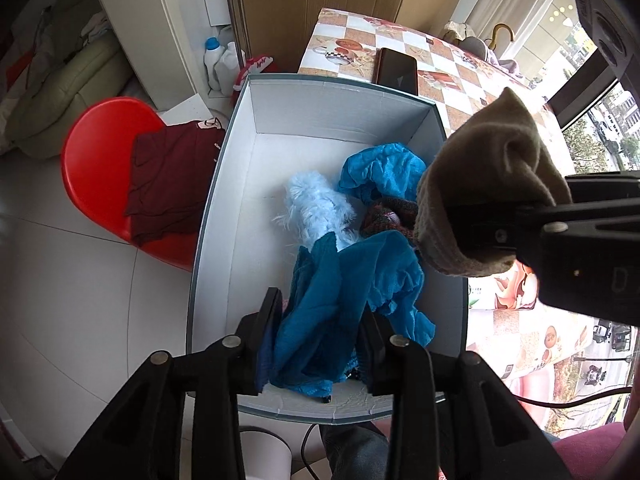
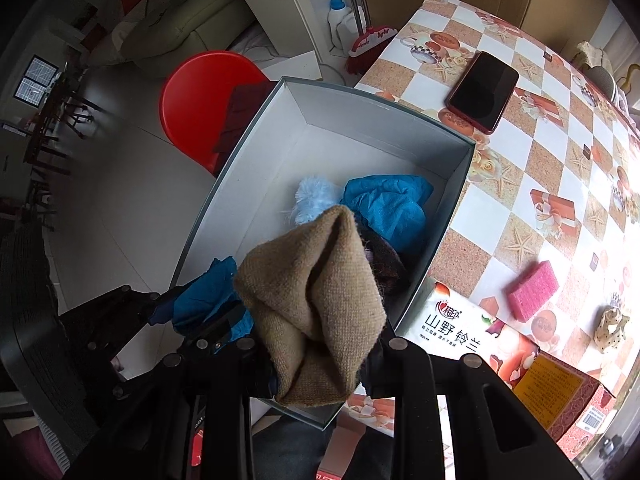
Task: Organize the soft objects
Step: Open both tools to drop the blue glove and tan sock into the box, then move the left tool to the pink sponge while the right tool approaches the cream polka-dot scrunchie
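while over the box [image 1: 224, 184], blue cloth [image 1: 332, 304] loose between spread left fingers [image 1: 268, 320], tan sock [image 2: 320, 304] pinched by right fingers [image 2: 376, 364]

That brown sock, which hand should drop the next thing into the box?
Probably the right. Its gripper is clamped on the brown sock above the open box. The left gripper's jaws look slack around the blue cloth, already inside.

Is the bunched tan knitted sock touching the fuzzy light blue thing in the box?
Cannot tell. In the left wrist view the tan sock sits right of the fuzzy thing; the right wrist view overlaps them.
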### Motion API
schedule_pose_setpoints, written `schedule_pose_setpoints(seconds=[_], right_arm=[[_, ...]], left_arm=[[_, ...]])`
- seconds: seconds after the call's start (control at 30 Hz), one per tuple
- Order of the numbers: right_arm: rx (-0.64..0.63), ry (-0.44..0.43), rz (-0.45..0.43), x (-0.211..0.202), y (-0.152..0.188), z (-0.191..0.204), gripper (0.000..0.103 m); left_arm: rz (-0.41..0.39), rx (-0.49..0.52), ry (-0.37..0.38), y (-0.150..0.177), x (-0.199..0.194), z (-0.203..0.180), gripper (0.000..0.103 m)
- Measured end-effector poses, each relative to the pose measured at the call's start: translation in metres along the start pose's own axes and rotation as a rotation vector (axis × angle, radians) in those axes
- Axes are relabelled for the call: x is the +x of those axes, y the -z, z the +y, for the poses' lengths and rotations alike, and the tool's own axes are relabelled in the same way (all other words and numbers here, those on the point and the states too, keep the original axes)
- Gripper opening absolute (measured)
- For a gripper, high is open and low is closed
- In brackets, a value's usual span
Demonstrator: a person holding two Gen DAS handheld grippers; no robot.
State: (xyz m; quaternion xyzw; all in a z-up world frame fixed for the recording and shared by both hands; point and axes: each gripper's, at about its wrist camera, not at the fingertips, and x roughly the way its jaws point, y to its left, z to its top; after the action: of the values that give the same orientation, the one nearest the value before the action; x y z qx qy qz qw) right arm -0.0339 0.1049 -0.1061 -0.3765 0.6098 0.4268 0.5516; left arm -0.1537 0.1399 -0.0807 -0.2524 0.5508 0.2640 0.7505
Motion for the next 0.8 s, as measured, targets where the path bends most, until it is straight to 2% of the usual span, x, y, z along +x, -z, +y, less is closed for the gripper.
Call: schedule_pose_setpoints(seconds=[0.03, 0.1, 0.13, 0.17, 0.23, 0.27, 0.33, 0.37, 0.4, 0.47, 0.57, 0.73, 0.8], right_arm=[[0.001, -0.005, 0.005, 0.001, -0.001, 0.0, 0.03], [0.004, -0.017, 0.016, 0.003, -0.003, -0.001, 0.036], [0.007, -0.021, 0.02, 0.004, -0.003, -0.002, 0.053], [0.013, -0.02, 0.018, 0.004, -0.004, -0.003, 0.072], [0.028, -0.025, 0.005, 0.001, -0.005, -0.006, 0.082], [0.037, -0.034, 0.007, 0.0, -0.006, -0.008, 0.082], [0.061, -0.034, 0.03, 0.001, -0.008, -0.014, 0.086], [0.074, -0.017, 0.042, 0.001, -0.009, -0.017, 0.099], [0.089, 0.0, 0.048, 0.0, -0.009, -0.021, 0.103], [0.123, -0.018, 0.046, -0.005, -0.005, -0.033, 0.103], [0.199, -0.092, 0.042, -0.02, -0.001, -0.059, 0.103], [0.38, -0.123, -0.012, -0.066, 0.017, -0.129, 0.103], [0.471, -0.13, -0.025, -0.085, 0.029, -0.165, 0.103]], left_arm=[[-0.01, 0.006, 0.002, 0.0, -0.002, -0.001, 0.061], [-0.025, 0.015, 0.004, 0.0, -0.004, -0.004, 0.074], [-0.025, 0.017, 0.006, 0.0, -0.005, -0.005, 0.079], [-0.022, 0.019, 0.008, -0.001, -0.004, -0.006, 0.08], [-0.022, 0.021, 0.015, -0.001, -0.005, -0.007, 0.083], [-0.025, 0.017, 0.015, -0.001, -0.005, -0.007, 0.085], [-0.031, 0.007, 0.018, -0.003, -0.006, -0.007, 0.097], [-0.036, 0.005, 0.016, -0.004, -0.008, -0.008, 0.103], [-0.047, 0.003, 0.02, -0.006, -0.01, -0.008, 0.103], [-0.057, 0.009, 0.033, -0.013, -0.013, -0.012, 0.103], [-0.07, 0.05, 0.058, -0.029, -0.02, -0.026, 0.103], [-0.058, 0.177, 0.112, -0.063, -0.027, -0.077, 0.103], [-0.029, 0.226, 0.119, -0.076, -0.022, -0.103, 0.103]])
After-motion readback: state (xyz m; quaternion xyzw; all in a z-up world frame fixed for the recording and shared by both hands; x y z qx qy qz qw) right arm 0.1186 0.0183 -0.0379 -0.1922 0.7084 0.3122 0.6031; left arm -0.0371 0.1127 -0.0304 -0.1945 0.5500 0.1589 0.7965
